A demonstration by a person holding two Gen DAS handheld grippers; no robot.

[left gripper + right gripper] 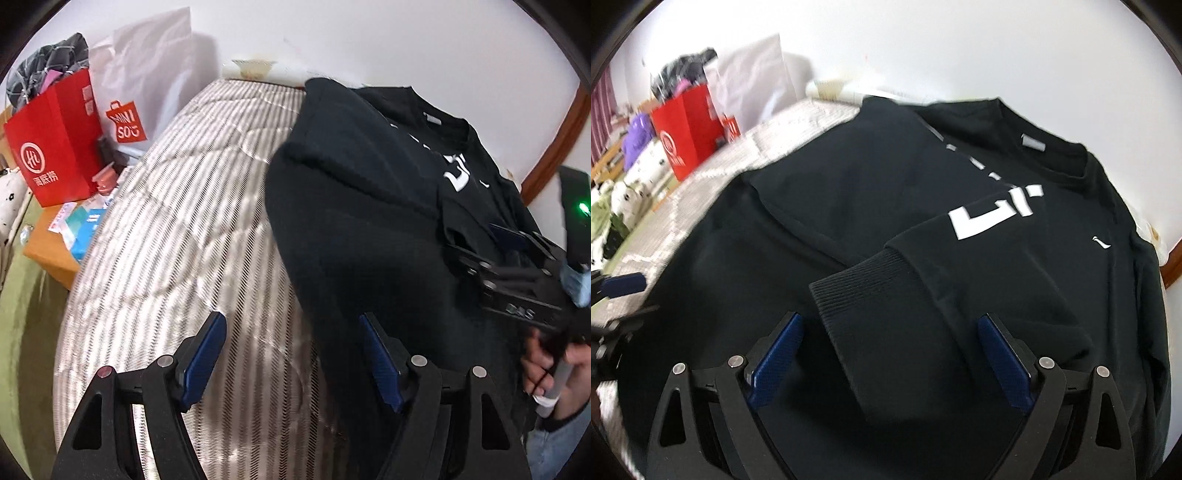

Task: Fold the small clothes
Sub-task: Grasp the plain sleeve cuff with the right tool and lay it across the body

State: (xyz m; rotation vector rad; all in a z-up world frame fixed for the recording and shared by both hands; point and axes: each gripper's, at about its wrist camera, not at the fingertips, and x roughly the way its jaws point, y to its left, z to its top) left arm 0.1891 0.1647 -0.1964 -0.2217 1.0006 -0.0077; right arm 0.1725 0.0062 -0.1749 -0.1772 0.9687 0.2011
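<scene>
Here one black sweatshirt [871, 206] lies spread over the right part of the striped mattress [192, 206], its collar toward the far edge by the white wall [406, 40]. One sleeve is folded across the chest, and its ribbed cuff [864, 273] rests on the body of the garment, partly covering the white lettering [997, 210]. One small grey label [1033, 143] shows inside the collar, and one small white mark sits toward the right shoulder.

The left gripper [291, 363] hovers over the near edge of the mattress where the sweatshirt's left border runs; its two blue pads [205, 358] stand well apart with nothing between them. The right gripper [888, 363] hangs above the folded sleeve, its two blue pads likewise wide apart, the sleeve lying below the gap but not pinched.

Beyond the mattress's far left corner stand two bags: one red paper bag [51, 144] stuffed with clothing and one white shopping bag [147, 74] with a red logo. A few small packets lie on an orange surface [51, 254] beside the left edge.
</scene>
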